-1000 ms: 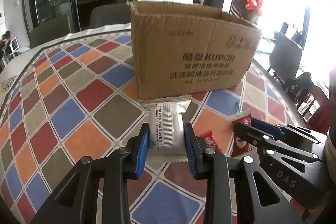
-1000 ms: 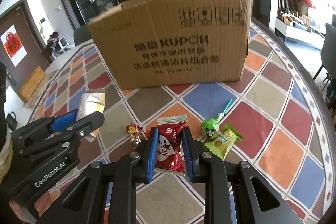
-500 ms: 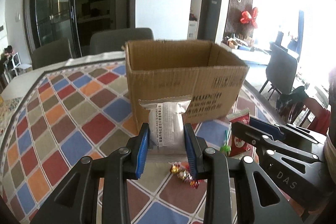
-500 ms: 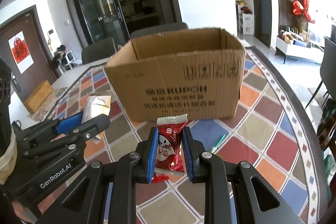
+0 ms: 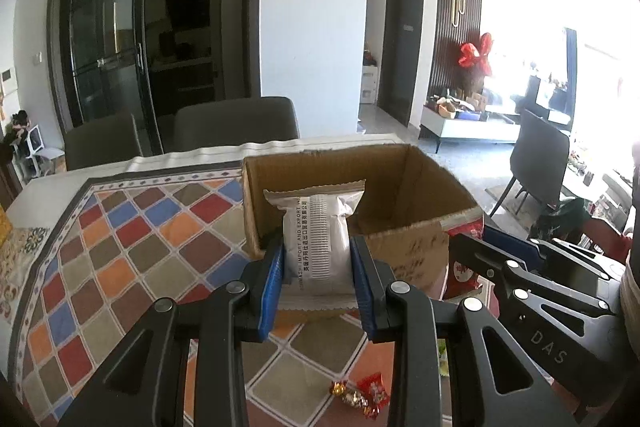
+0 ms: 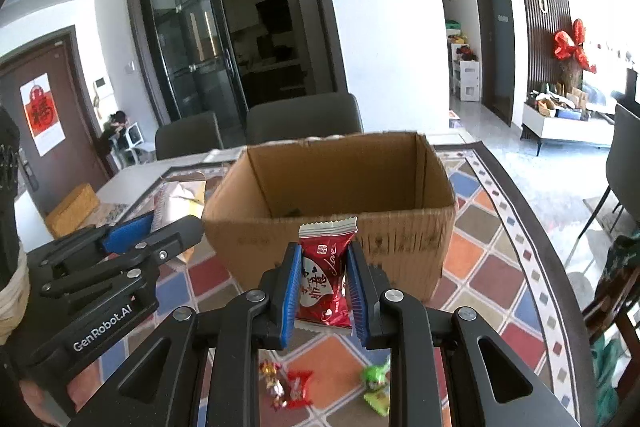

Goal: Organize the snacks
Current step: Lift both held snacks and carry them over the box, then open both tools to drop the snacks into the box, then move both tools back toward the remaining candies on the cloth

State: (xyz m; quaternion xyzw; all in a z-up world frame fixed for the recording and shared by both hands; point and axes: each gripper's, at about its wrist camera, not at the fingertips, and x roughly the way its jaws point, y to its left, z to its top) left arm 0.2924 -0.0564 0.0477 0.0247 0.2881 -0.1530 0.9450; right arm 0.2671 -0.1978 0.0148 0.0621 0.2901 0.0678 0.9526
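My left gripper (image 5: 317, 261) is shut on a white snack packet (image 5: 316, 239) and holds it high, at the near rim of the open cardboard box (image 5: 416, 227). My right gripper (image 6: 323, 283) is shut on a red snack packet (image 6: 325, 277), held above the table just in front of the same box (image 6: 332, 227). The box interior (image 6: 340, 179) looks nearly bare. Each gripper shows in the other's view: the right one (image 5: 540, 275) and the left one (image 6: 132, 239), with its white packet (image 6: 180, 199).
Small wrapped candies lie on the checkered tablecloth below: red and gold ones (image 6: 286, 389), green ones (image 6: 376, 385), also in the left wrist view (image 5: 362, 395). Grey chairs (image 6: 304, 119) stand behind the table. The table's round edge (image 6: 532, 203) runs along the right.
Both grippers have risen with their packets, from table level to box-rim height, so the box's open top is in sight. The loose candies have dropped low in both views.
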